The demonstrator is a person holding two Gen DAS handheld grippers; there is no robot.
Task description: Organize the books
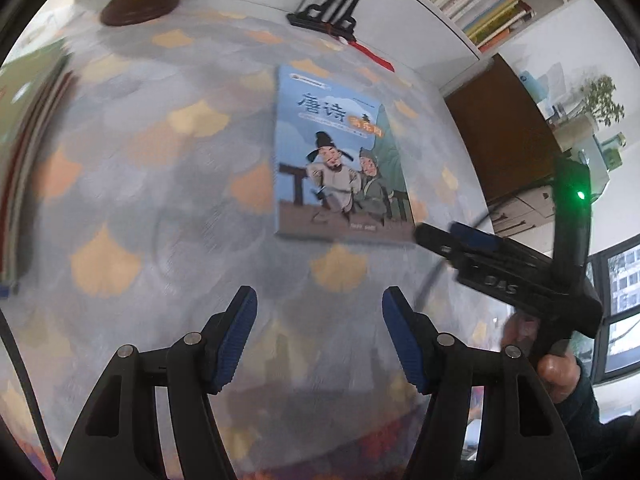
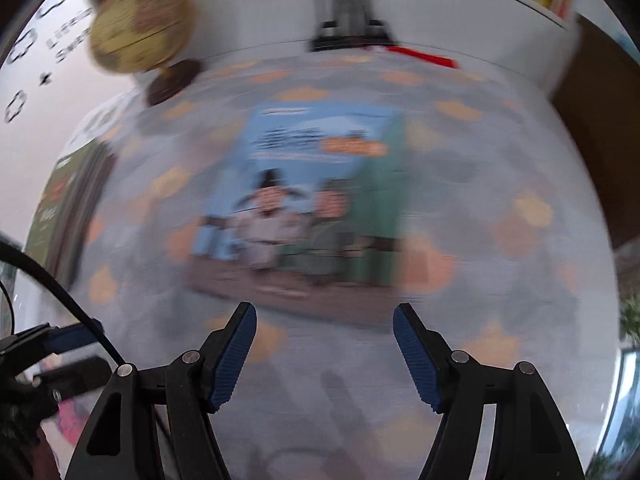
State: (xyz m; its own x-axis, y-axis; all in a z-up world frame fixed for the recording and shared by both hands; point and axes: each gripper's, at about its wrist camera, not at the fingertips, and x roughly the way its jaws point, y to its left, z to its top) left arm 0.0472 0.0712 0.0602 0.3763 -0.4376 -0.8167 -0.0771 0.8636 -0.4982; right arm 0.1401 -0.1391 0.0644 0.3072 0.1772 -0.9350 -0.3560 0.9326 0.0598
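Lying flat and face up on the tablecloth [image 1: 120, 184], a blue picture book [image 1: 340, 160] is sitting alone near the middle of the table, its cover showing two cartoon figures in old robes. The cloth is pale grey with orange fan-shaped leaves scattered over it.

The left gripper [image 1: 319, 336] is hanging over the bare cloth on the near side of the book, its blue pads spread apart with nothing between them. The right gripper [image 2: 324, 354] is likewise standing spread and empty just short of the book's near edge; its own view is badly smeared, so the cover there is only a blur of blue and green. From the left camera, the right gripper's fingers [image 1: 432, 236] are pointing at the book's lower right corner, close to it, though I cannot tell whether they are touching. A hand [image 1: 556, 372] is gripping its handle.

A stack of books [image 1: 32, 152] is lying at the table's left edge, well apart from the blue one. At the far side a globe [image 2: 140, 28] on a dark round base and a black ornamental stand [image 1: 340, 4] are standing, with a shelf of books [image 1: 480, 0] behind.
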